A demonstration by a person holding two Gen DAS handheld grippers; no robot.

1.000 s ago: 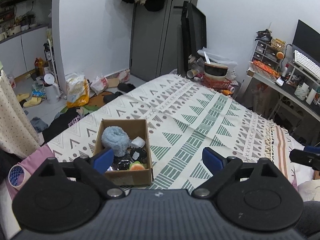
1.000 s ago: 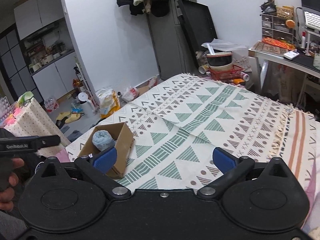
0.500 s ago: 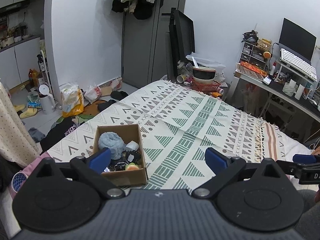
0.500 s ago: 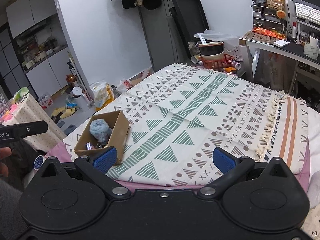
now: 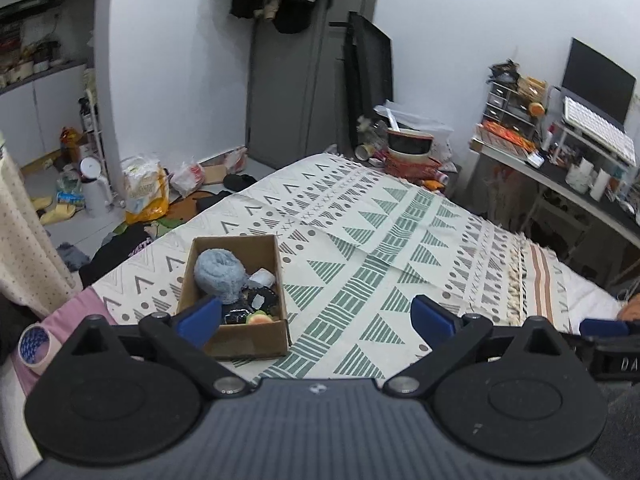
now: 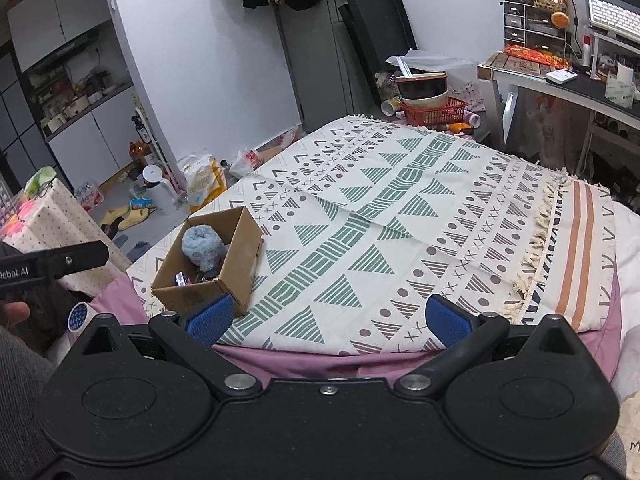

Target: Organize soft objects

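1. Left gripper (image 5: 316, 312) and right gripper (image 6: 326, 318) both hang over the bed's near edge, fingers spread wide, nothing held
2. The box (image 5: 234, 284), lower left of both views, holds a blue fluffy ball (image 5: 219, 274) and small items; the blanket (image 5: 360, 240) is otherwise bare, so sorting looks largely done
3. Legible writing: "Robot.AI" on the tool at the right view's left edge

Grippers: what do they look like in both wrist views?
Both match: the left gripper and right gripper have two black fingers tipped with blue ribbed pads, pivoting on silver bolts above round black discs. The side bar carries white lettering. No cables or sleeves visible.
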